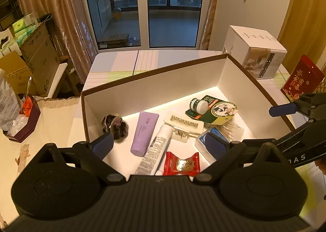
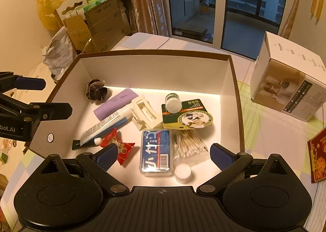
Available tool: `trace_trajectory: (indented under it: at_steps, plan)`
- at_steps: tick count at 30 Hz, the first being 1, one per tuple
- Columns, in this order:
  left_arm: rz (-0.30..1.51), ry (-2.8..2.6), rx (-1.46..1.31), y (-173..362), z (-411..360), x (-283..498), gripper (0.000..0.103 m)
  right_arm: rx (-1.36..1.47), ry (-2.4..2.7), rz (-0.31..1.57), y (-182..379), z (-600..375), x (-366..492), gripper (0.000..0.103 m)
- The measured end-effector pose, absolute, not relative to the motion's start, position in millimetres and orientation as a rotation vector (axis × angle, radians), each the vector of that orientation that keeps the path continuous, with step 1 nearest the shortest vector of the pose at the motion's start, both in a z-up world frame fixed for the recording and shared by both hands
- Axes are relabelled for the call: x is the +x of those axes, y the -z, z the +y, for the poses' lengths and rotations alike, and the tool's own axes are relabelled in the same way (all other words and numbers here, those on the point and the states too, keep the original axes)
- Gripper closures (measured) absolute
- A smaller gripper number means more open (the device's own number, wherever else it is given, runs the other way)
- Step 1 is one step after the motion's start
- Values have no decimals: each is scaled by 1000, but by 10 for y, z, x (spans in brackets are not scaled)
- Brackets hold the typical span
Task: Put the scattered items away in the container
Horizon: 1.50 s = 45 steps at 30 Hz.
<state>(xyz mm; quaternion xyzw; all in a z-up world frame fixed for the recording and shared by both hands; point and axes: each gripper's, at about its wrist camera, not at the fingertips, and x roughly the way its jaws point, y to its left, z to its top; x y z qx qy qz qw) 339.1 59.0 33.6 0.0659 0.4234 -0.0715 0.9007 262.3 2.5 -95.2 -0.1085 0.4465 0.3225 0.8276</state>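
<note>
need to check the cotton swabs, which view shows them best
The right wrist view: the cotton swabs lie in full sight on the box floor. In the left wrist view only a pale patch shows beyond the gripper finger.

left gripper (image 1: pixel 163 144) pointed steeply downward, jaws spread wide, nothing between the blue pads. right gripper (image 2: pixel 164 155) angled down likewise, jaws wide apart, empty. each gripper showed at the other's frame edge.

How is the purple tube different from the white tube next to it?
The purple tube is plain lilac and fatter; the white tube is thinner, with blue trim and lots of small print. The white tube reaches nearer the red candy wrapper. Both lie flat, side by side, inside the box.
</note>
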Motion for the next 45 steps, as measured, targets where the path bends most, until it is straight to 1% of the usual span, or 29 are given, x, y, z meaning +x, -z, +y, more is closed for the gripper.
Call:
trace_trajectory:
  at_steps: [10, 22, 27, 29, 30, 33, 45]
  plan:
    - [822, 129, 149, -527, 510, 3072, 5, -195, -660, 934, 806, -102, 2397, 1]
    - [786, 118, 144, -681, 391, 2717, 4, -218, -640, 887, 692, -271, 2115, 1]
    - [780, 104, 157, -720, 317, 2575, 4, -225, -633, 873, 642, -346, 1991, 1]
    - [775, 98, 174, -726, 274, 2515, 3, -230, -632, 870, 623, -374, 1938, 1]
    - [769, 92, 191, -730, 244, 2476, 1, -231, -633, 868, 613, -389, 1910, 1]
    - [754, 77, 228, -738, 169, 2371, 1, -224, -635, 864, 588, -436, 1836, 1]
    - [754, 63, 181, -786, 114, 2016, 1, -207, -667, 865, 531, -548, 1566, 1]
